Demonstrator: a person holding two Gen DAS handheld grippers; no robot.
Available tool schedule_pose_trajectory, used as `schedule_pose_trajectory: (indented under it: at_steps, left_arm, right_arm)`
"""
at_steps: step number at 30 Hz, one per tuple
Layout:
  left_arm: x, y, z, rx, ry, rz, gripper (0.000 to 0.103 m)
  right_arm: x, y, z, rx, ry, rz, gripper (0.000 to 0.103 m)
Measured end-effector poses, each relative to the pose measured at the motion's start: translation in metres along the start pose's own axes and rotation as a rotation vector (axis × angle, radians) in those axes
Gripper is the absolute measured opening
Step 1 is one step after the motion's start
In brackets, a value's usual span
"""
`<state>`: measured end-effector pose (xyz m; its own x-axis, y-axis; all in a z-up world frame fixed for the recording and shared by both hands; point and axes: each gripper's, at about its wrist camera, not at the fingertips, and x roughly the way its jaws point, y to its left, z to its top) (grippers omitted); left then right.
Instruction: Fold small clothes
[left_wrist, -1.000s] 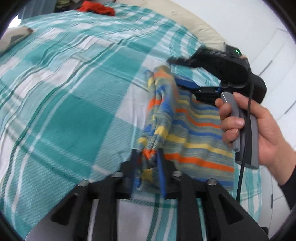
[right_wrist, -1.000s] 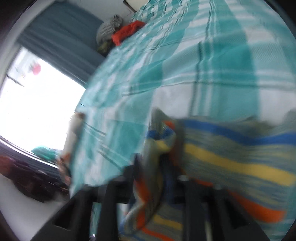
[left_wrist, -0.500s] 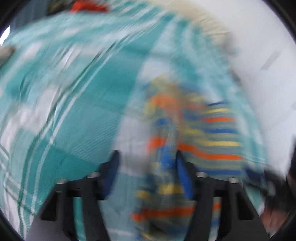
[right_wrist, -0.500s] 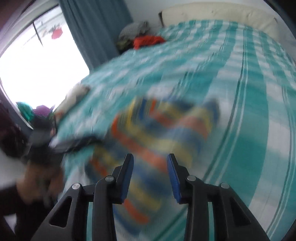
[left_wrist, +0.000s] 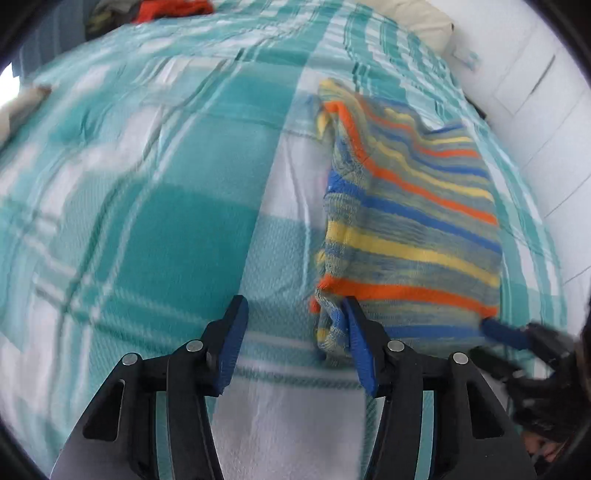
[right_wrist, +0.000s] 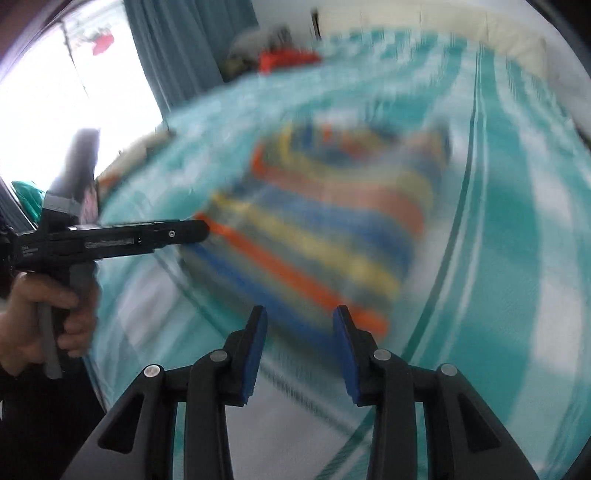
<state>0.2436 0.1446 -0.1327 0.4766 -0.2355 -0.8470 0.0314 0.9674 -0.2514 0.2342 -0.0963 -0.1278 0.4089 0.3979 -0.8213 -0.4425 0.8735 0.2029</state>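
Observation:
A small striped garment (left_wrist: 413, 221), in orange, yellow and blue bands, lies folded on the teal plaid bed cover (left_wrist: 166, 221). My left gripper (left_wrist: 293, 326) is open. The garment's near left corner rests against the inner side of its right finger, and the left pad is clear of the cloth. My right gripper (left_wrist: 524, 341) shows blurred at the garment's near right corner. In the right wrist view my right gripper (right_wrist: 300, 325) is open just short of the blurred garment (right_wrist: 325, 229). A hand (right_wrist: 48, 314) holds my left gripper (right_wrist: 199, 232) at the cloth's left corner.
A red cloth (left_wrist: 170, 5) lies on a heap of clothes at the bed's far end, and a cream pillow (left_wrist: 417, 18) sits by it. A white wall (left_wrist: 535, 92) runs along the bed's right side. A bright window (right_wrist: 74, 92) and blue curtain (right_wrist: 177, 44) stand to the left.
Both grippers were shut on a bunched edge of the garment and have let it go. The cloth now lies flat and folded. The right gripper has swung back to the near edge.

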Motion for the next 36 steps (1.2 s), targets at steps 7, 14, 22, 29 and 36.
schedule_pose_trajectory:
  at_steps: [7, 14, 22, 29, 36]
  left_arm:
    - [-0.042, -0.008, -0.024, 0.005, -0.024, 0.036, 0.072]
    - [-0.053, -0.004, -0.067, -0.023, -0.049, 0.059, 0.086]
    - [-0.06, -0.018, -0.071, 0.015, -0.078, 0.093, 0.088]
    - [-0.06, -0.02, -0.071, 0.023, -0.073, 0.121, 0.088]
    - [-0.06, -0.015, -0.069, 0.027, -0.077, 0.151, 0.088]
  right_arm:
    - [-0.021, 0.014, -0.025, 0.03, -0.036, -0.085, 0.048]
    - [-0.074, 0.014, -0.082, 0.141, -0.156, -0.184, 0.077]
    - [-0.095, -0.015, -0.144, 0.312, -0.175, -0.281, 0.078]
    - [-0.087, -0.012, -0.147, 0.297, -0.172, -0.294, 0.083]
    - [-0.081, -0.006, -0.153, 0.259, -0.18, -0.327, 0.088]
